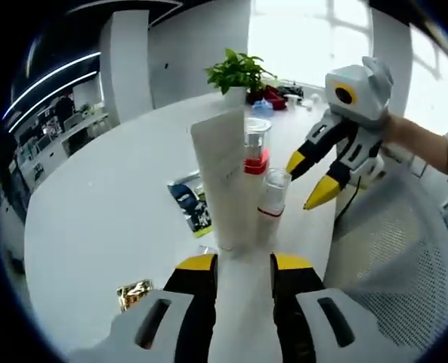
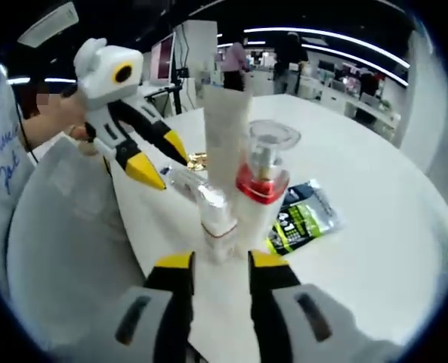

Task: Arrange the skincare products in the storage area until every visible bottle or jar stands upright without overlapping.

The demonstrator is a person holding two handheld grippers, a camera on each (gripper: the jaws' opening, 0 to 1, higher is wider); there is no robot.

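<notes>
At the bottom of the left gripper view, the left gripper points along the counter, its yellow-tipped fingers released and apart, grasping nothing. Just beyond them stand three products, upright and close together: a tall white tube, a red-collared pump bottle behind it, and a small clear-capped bottle beside it. The right gripper angles down from the right, fingers parted and empty, near the small bottle, held by a person's hand. A green-and-black sachet and a gold packet lie flat. A potted plant stands farther back. Office desks and ceiling strip lights lie beyond.
</notes>
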